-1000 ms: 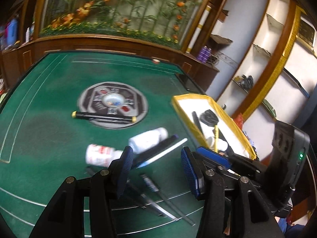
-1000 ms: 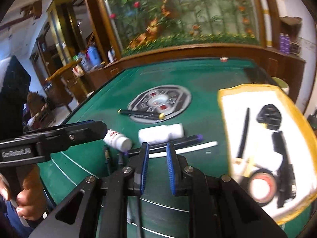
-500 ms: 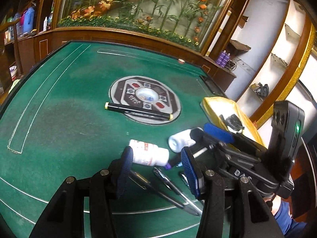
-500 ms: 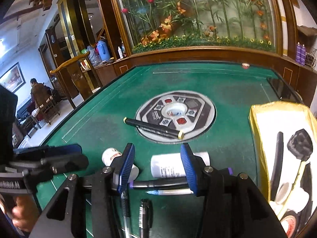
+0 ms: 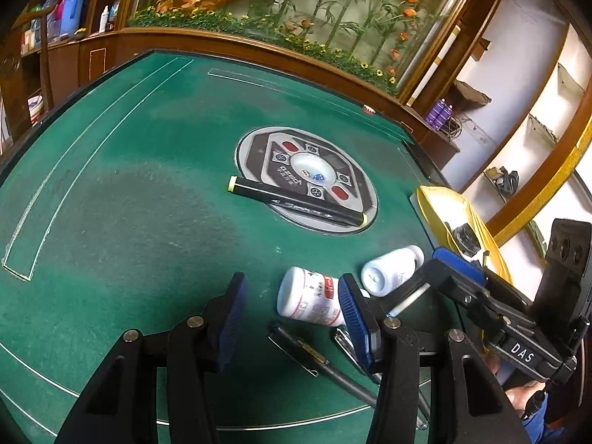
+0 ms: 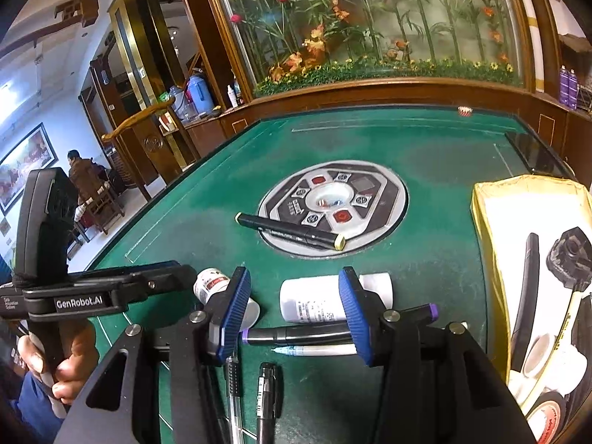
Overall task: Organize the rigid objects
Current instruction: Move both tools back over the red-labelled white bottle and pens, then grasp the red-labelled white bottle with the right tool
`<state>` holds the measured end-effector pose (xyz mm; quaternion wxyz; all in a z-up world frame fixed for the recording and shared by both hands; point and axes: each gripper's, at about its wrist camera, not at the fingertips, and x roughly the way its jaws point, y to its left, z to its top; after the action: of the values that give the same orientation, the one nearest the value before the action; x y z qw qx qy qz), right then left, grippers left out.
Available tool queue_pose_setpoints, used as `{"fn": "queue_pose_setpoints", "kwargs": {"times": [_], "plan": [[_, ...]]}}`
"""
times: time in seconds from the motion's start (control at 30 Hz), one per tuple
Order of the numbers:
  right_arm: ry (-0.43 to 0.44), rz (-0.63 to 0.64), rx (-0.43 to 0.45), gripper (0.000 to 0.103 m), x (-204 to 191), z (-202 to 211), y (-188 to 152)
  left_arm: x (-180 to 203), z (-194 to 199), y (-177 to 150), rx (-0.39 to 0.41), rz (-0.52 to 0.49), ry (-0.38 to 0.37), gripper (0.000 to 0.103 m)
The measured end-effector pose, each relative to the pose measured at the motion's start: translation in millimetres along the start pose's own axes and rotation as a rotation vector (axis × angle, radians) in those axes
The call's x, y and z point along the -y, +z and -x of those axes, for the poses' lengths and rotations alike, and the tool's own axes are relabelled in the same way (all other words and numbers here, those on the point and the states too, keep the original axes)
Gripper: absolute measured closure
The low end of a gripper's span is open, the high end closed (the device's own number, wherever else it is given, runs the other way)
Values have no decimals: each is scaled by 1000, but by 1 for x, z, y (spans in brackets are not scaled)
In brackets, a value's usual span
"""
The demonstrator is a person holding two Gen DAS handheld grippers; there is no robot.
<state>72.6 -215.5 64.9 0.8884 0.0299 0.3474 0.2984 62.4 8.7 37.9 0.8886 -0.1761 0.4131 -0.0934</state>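
Left gripper (image 5: 292, 318): jaws wide apart, nothing between the blue ribbed pads (image 5: 231, 318). It is held low, fingers pointing forward and level. Seen from the right camera, its black body reaches in from the left side, and the left hand (image 6: 55, 362) is wrapped around the handle, fingers curled, a blue sleeve at the wrist.

Right gripper (image 6: 292, 314): jaws also spread wide, the gap between the blue pads (image 6: 351, 314) empty of any grip. From the left camera it sits just beside the left gripper, angled in from the right, tip pointing left and down.
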Motion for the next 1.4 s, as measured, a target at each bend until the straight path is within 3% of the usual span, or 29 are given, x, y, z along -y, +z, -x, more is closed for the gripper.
{"fn": "queue_pose_setpoints", "kwargs": {"times": [0.33, 1.03, 1.13, 1.27, 1.4], "plan": [[27, 1, -41, 55, -1, -7, -4, -2, -1, 1, 23, 7, 35, 50], [70, 75, -119, 53, -21, -21, -10, -8, -2, 3, 24, 44, 33, 50], [65, 159, -158, 47, -36, -30, -9, -9, -1, 4, 31, 51, 36, 50], [41, 287, -188, 47, -56, -40, -8, -15, 0, 5, 33, 81, 27, 50], [43, 308, -204, 47, -58, -48, -10, -21, 1, 5, 34, 110, 16, 50]]}}
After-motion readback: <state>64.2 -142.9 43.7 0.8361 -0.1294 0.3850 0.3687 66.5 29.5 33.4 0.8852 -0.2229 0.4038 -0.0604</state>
